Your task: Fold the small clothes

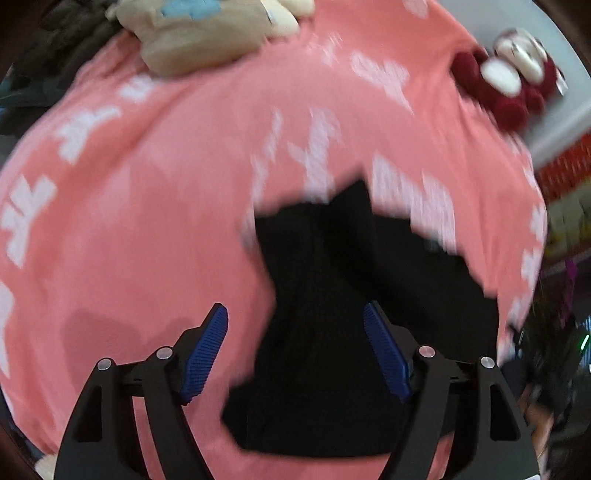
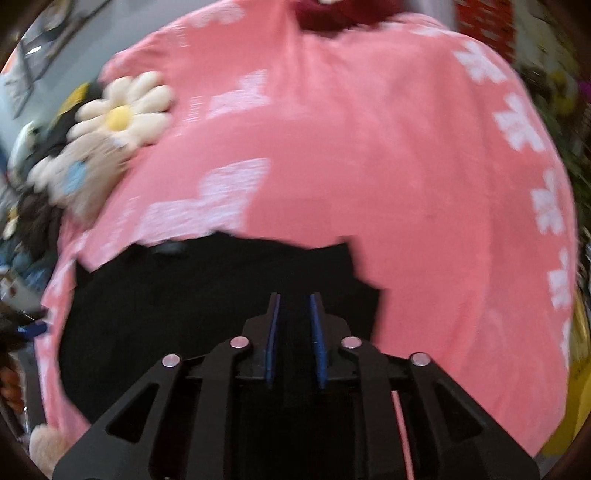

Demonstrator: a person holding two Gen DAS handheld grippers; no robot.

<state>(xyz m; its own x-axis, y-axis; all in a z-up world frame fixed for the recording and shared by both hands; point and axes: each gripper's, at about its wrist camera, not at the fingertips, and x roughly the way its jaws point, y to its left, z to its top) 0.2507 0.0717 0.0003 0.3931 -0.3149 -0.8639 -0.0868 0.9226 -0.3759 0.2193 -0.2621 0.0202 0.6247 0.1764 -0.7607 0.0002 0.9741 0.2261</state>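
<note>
A small black garment [image 1: 332,314] lies crumpled on a pink cloth with white flower prints [image 1: 147,184]. My left gripper [image 1: 295,317] is open, its blue pads spread wide just above the garment's left part. In the right wrist view the black garment [image 2: 184,302] lies in front of and under my right gripper [image 2: 294,299]. Its blue pads stand close together with black fabric between them, so it looks shut on the garment's edge. Both views are blurred by motion.
A beige plush toy with a blue patch [image 1: 207,33] lies at the far edge of the pink cloth [image 2: 406,166]; a white daisy plush [image 2: 122,110] sits beside it. A dark red and white plush [image 1: 509,81] lies far right. Clutter surrounds the surface.
</note>
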